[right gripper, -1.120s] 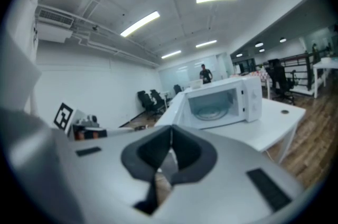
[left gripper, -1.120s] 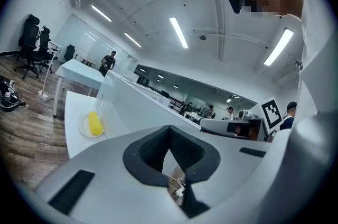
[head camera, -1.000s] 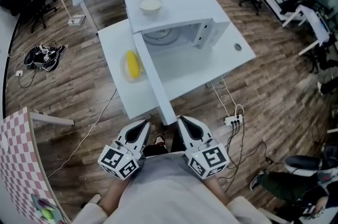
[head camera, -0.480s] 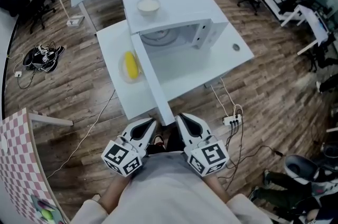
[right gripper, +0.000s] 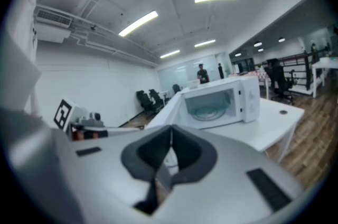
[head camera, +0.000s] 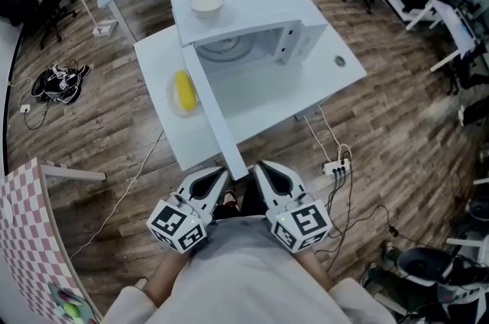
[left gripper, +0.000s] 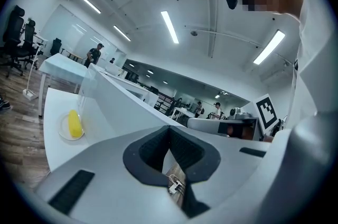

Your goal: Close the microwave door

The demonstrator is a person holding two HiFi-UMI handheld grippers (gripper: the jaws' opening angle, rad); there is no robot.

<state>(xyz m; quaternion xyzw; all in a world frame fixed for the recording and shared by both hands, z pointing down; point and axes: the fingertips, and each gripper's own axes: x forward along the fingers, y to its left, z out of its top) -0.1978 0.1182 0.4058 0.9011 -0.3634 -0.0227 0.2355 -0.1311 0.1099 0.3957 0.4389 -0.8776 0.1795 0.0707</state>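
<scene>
The microwave [head camera: 252, 17] is seen far on the table [head camera: 321, 93], its door [head camera: 214, 112] swung wide open toward the near side. The left gripper [head camera: 216, 177] and right gripper [head camera: 260, 171] are held near, jaws pressed together, nothing pinched.

Ceiling strip lights [left gripper: 170, 26] are flooding the room evenly, shadows are falling soft, both gripper views are warping toward dark rims, and the right gripper [right gripper: 170, 136] is looking blurred.
</scene>
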